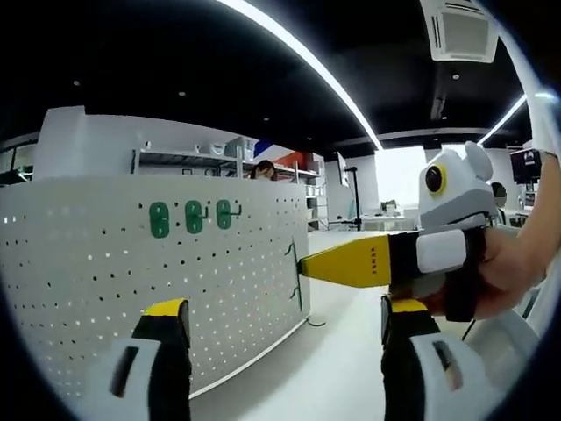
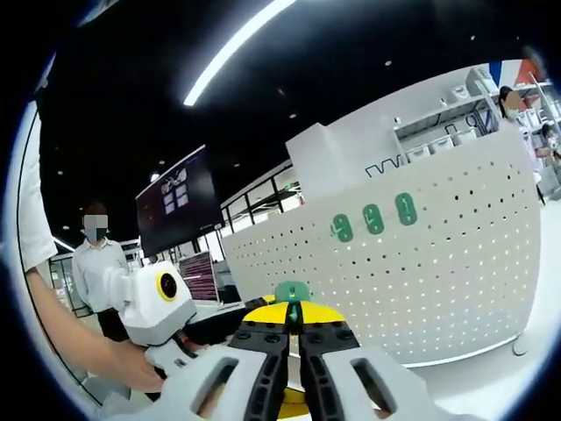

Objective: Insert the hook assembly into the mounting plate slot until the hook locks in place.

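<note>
Ahead of our spread left gripper [image 1: 285, 338] fingers: pegboard [image 1: 105, 263] with three green hooks [image 1: 193, 217] | our right gripper [image 2: 294, 338] fingers pinch a green hook [image 2: 293, 292], tip at the board edge, held clear for insertion.

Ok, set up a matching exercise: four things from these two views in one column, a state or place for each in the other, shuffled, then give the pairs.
Things:
1. left gripper
2. right gripper
3. three green hooks
4. pegboard

States or places:
A. white, perforated, standing upright
B. jaws apart, nothing between them
C. mounted in a row on the board
D. jaws closed on a green hook

Pairs: 1-B, 2-D, 3-C, 4-A
</note>
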Demonstrator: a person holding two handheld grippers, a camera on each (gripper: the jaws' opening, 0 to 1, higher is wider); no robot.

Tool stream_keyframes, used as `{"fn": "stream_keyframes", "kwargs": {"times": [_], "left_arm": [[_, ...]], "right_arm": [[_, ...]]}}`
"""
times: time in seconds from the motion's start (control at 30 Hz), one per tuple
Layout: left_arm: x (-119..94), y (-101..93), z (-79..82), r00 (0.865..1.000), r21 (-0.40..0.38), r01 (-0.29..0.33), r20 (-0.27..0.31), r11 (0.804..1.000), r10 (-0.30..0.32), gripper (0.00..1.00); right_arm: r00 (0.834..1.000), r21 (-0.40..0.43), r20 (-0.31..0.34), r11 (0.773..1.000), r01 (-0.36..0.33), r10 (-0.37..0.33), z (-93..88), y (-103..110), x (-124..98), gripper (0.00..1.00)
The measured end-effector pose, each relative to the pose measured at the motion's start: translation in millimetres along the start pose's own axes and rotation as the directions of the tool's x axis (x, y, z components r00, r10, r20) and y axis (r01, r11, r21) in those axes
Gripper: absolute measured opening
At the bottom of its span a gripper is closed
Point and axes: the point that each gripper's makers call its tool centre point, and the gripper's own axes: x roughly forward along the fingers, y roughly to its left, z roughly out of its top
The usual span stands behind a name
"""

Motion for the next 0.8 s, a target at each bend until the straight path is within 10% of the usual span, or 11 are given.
{"fn": "stream_keyframes", "kwargs": {"times": [0.17, 0.4, 0.8], "left_arm": [[-2.9, 6.7, -2.9, 1.0, -0.02, -0.022, 0.0, 1.0, 0.022, 0.91], [-7.4, 11.2, -5.5, 0.999, -0.038, -0.042, -0.003, 0.998, 0.042, 0.88], [-18.3, 19.1, -6.3, 0.997, -0.045, -0.075, 0.004, 0.996, 0.076, 0.86]], "right_arm": [[1.0, -0.02, -0.003, 1.0, 0.014, -0.015, 2.5, -4.0, -1.1, 0.0], [0.993, -0.249, -0.028, 0.963, 0.101, -0.111, 9.4, -21.9, -6.1, 0.0], [0.981, -0.236, 0.0, 0.953, 0.189, -0.194, 31.7, -56.2, 1.4, 0.0]]}}
